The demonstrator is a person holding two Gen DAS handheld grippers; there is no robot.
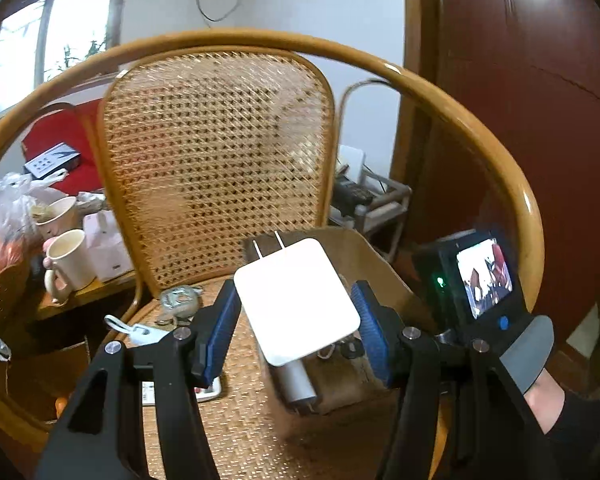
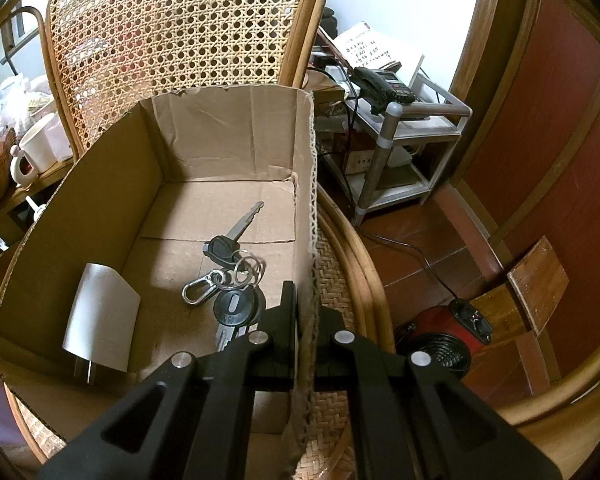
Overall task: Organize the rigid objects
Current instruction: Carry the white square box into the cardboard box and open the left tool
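Observation:
My left gripper (image 1: 296, 316) is shut on a flat white power adapter (image 1: 296, 300) with two prongs, held above the open cardboard box (image 1: 364, 256) on the wicker chair seat. My right gripper (image 2: 306, 312) is shut on the box's right wall (image 2: 306, 200). Inside the box lie a white cylindrical charger (image 2: 100, 316) at the left and a bunch of keys (image 2: 230, 276) in the middle. The charger also shows below the adapter in the left wrist view (image 1: 298, 384).
On the seat left of the box lie a tape measure (image 1: 180, 300), a white cable plug (image 1: 140, 332) and a remote (image 1: 208, 390). Mugs (image 1: 66, 264) and bags crowd the left table. The chair's armrest hoop (image 1: 480, 128) rings the seat. A red heater (image 2: 448, 340) stands on the floor.

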